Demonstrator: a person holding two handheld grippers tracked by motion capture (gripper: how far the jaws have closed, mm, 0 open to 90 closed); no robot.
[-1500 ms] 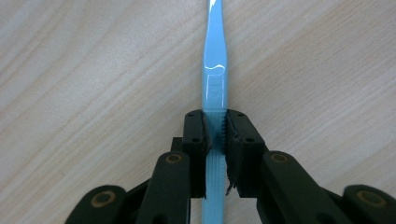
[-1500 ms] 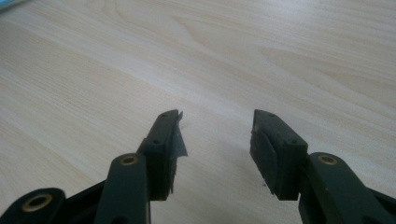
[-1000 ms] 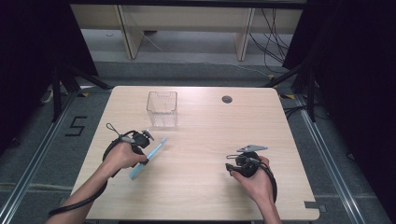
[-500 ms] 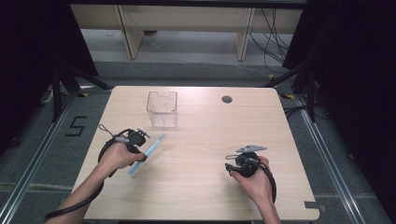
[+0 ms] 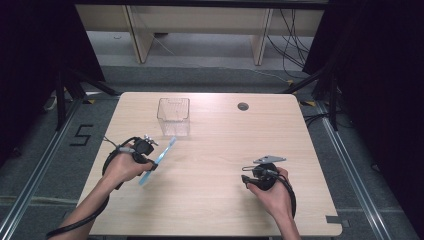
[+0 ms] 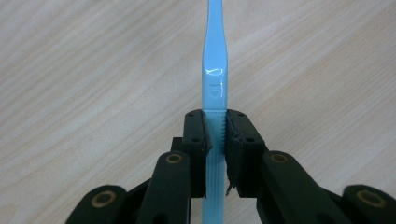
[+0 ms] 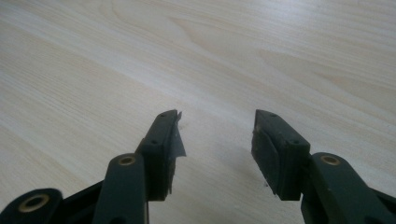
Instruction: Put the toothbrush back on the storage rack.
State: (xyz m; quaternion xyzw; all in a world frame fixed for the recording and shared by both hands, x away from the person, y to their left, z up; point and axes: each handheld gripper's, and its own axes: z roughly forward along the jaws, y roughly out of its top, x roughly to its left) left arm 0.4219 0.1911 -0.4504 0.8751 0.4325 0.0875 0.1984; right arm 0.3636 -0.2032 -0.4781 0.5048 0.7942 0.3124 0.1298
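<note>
As the left hand-held gripper swings its load toward the clear box, the blue toothbrush, pinched at the handle, now tips closer to it above the bench. Looks like a drop-in coming. The right hand-held gripper rests spread, empty.

In the left gripper view, the pale blue toothbrush ran off the top edge, so its head was cut away, and its ribbed handle left the bottom edge between the left tongs. In the high view, the clear container on the surface was too small to tell its contents.
</note>
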